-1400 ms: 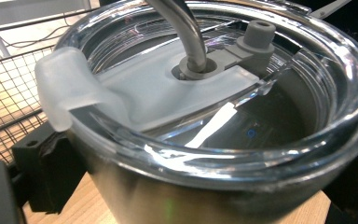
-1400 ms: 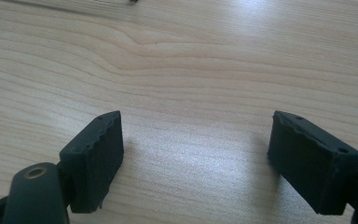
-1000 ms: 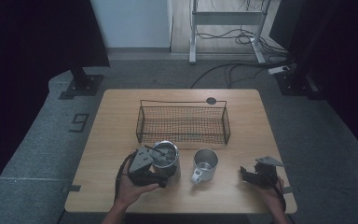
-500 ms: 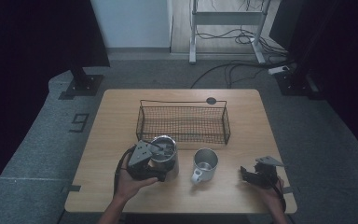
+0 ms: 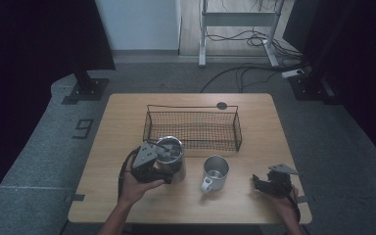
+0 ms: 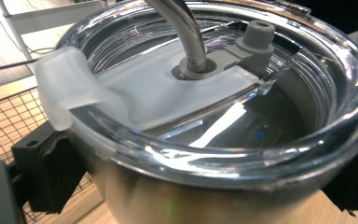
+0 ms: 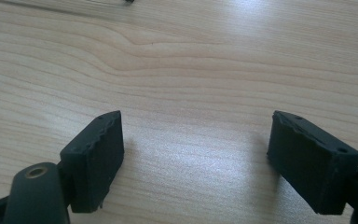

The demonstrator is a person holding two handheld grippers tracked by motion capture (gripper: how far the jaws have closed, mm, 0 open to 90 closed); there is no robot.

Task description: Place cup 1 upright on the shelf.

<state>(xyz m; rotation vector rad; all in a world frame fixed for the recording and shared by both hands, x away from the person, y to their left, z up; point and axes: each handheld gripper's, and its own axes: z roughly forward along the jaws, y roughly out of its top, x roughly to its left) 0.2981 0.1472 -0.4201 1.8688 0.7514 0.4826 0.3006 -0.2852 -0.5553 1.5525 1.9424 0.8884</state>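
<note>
left gripper (image 5: 162, 164): fingers clamped round the steel tumbler (image 5: 170, 161) with lid and straw
tumbler: on the desk (image 5: 127, 127) by the wire basket (image 5: 193, 128), moved a little toward it
right gripper (image 5: 267, 183): fingers apart, nothing between, same spot
mug (image 5: 214, 171): hasn't moved

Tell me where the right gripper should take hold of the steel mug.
Probably the round body of the steel mug, approached from its right: it stands upright, its handle points toward the person's edge, and the right gripper sits open on that side.
</note>
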